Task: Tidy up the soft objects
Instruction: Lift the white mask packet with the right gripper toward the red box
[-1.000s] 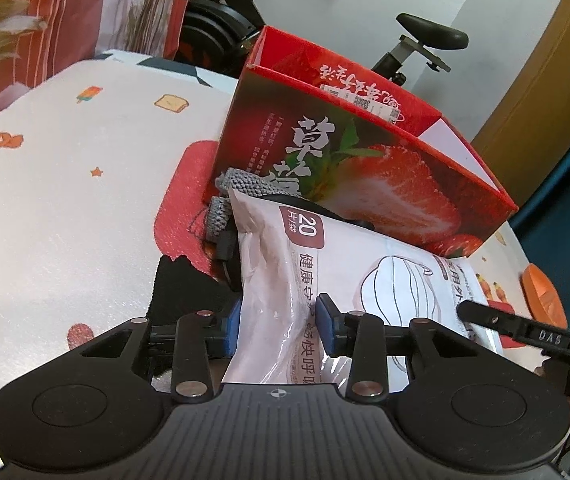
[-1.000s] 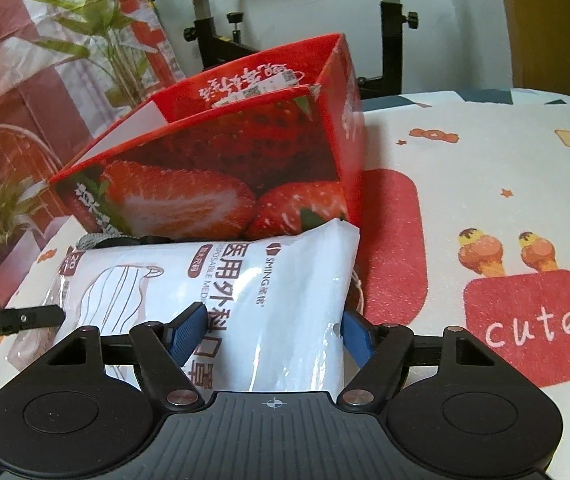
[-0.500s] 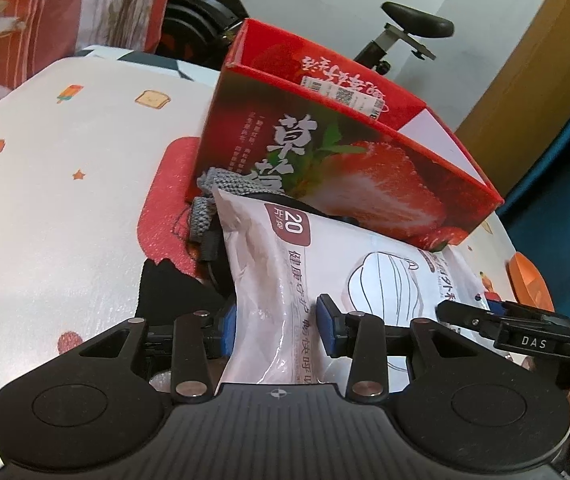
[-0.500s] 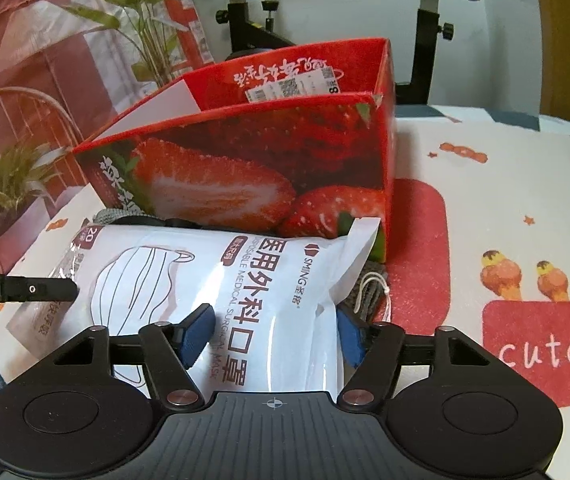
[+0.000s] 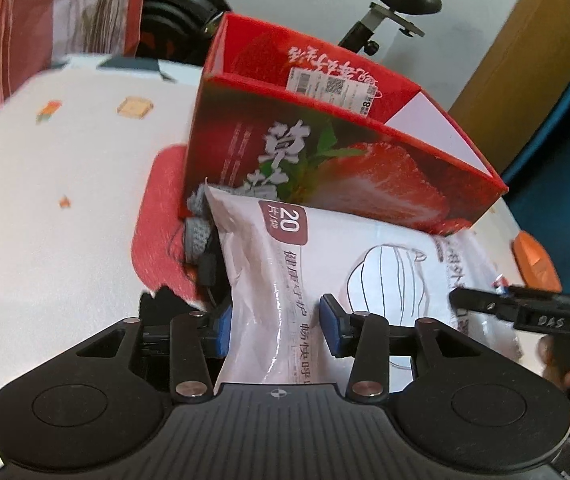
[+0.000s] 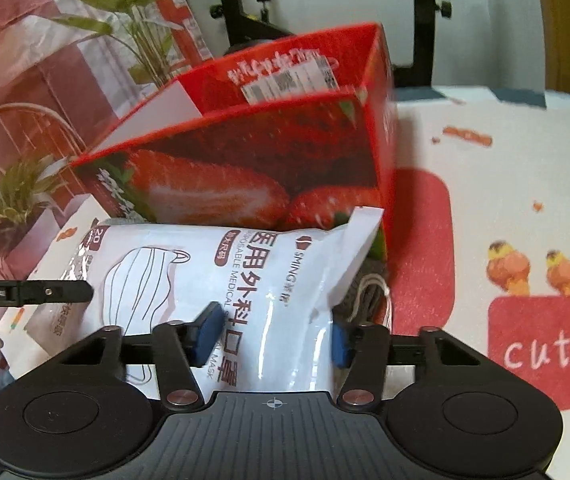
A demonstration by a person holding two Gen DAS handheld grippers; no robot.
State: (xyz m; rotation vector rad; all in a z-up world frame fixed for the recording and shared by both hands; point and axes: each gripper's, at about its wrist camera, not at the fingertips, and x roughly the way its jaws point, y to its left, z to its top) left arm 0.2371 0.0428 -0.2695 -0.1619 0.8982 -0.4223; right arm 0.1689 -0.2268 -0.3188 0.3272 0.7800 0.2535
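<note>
My left gripper [image 5: 275,330] pinches one end of a glossy white face-mask pack [image 5: 365,272], its jaws easing apart; my right gripper [image 6: 271,334] closes on the other end. The pack lies in front of an open red strawberry box [image 6: 245,184] on the table [image 6: 505,184]. It reads "20", "SMING", "DISPOSABLE MEDICAL MASK".
</note>
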